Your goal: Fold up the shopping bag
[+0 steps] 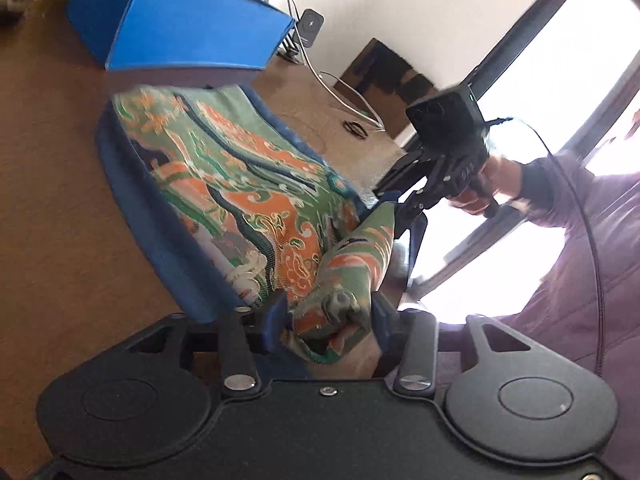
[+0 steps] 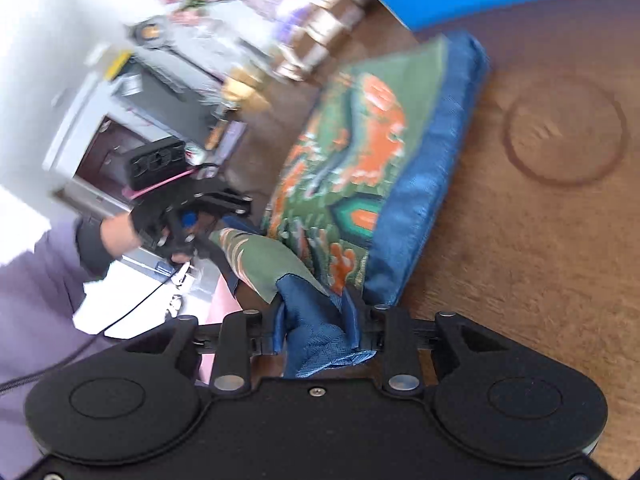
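The shopping bag [image 1: 240, 176] is green and orange patterned cloth with blue edging, lifted at one end over the brown wooden table [image 1: 52, 200]. My left gripper [image 1: 328, 316] is shut on a bunched corner of the bag. My right gripper [image 2: 316, 320] is shut on the bag's blue edge [image 2: 316, 344]. The bag [image 2: 360, 152] hangs stretched between the two grippers, its far end resting on the table. The right gripper also shows in the left wrist view [image 1: 404, 208], and the left gripper in the right wrist view [image 2: 216, 236], each at the bag's edge.
A blue box [image 1: 188, 28] stands on the table just beyond the bag's far end. Cables and a charger [image 1: 310, 24] lie at the back. A round ring mark [image 2: 564, 132] is on the table. A bright window [image 1: 560, 80] is to the right.
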{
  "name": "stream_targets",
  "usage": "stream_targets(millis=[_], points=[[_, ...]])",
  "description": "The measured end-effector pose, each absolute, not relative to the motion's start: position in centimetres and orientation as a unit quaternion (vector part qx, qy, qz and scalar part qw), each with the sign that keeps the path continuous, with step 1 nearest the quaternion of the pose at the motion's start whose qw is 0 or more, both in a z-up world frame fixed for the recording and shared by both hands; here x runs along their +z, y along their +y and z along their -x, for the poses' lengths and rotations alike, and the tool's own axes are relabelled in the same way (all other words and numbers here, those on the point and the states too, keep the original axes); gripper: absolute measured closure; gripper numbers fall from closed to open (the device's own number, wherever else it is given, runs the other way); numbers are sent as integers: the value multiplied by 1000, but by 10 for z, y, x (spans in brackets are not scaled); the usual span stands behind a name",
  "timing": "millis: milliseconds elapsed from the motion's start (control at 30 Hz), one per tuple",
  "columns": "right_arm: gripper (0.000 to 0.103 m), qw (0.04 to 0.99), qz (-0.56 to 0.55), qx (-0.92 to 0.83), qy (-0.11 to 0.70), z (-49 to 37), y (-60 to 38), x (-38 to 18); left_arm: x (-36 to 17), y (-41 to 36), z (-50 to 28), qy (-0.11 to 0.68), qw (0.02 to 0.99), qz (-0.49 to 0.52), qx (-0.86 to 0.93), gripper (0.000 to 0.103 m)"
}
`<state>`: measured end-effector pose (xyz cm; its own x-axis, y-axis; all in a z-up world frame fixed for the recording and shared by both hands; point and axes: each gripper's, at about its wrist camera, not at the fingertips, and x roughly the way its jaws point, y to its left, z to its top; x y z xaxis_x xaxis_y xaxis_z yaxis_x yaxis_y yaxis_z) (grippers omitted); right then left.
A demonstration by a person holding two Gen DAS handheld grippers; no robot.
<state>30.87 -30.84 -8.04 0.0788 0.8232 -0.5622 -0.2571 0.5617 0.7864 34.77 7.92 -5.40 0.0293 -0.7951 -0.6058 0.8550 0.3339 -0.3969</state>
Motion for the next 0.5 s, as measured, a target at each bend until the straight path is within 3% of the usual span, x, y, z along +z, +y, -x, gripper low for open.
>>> stream_targets(millis=[33, 67, 167, 233, 300, 400, 500], points=[[78, 674, -267, 385, 571, -315, -308, -82, -40, 79, -333, 342, 749, -89, -561, 19], [80, 668, -269, 384, 578, -318, -309, -83, -30, 80, -320, 294, 773, -123, -549, 15], [80, 643, -267, 376, 612, -331, -303, -84, -12, 68, -272, 158, 789, -256, -536, 15], [80, 634, -262, 373, 625, -336, -299, -82, -21, 52, -233, 55, 756, -384, -527, 15], [81, 626, -264, 369, 634, -338, -299, -83, -39, 39, -211, 1, 711, -469, -524, 17], [81, 618, -271, 367, 640, -338, -298, -84, -64, 28, -198, -25, 654, -537, -532, 46], [81, 619, -276, 364, 639, -335, -296, -85, -70, 19, -208, 13, 650, -526, -549, 50]])
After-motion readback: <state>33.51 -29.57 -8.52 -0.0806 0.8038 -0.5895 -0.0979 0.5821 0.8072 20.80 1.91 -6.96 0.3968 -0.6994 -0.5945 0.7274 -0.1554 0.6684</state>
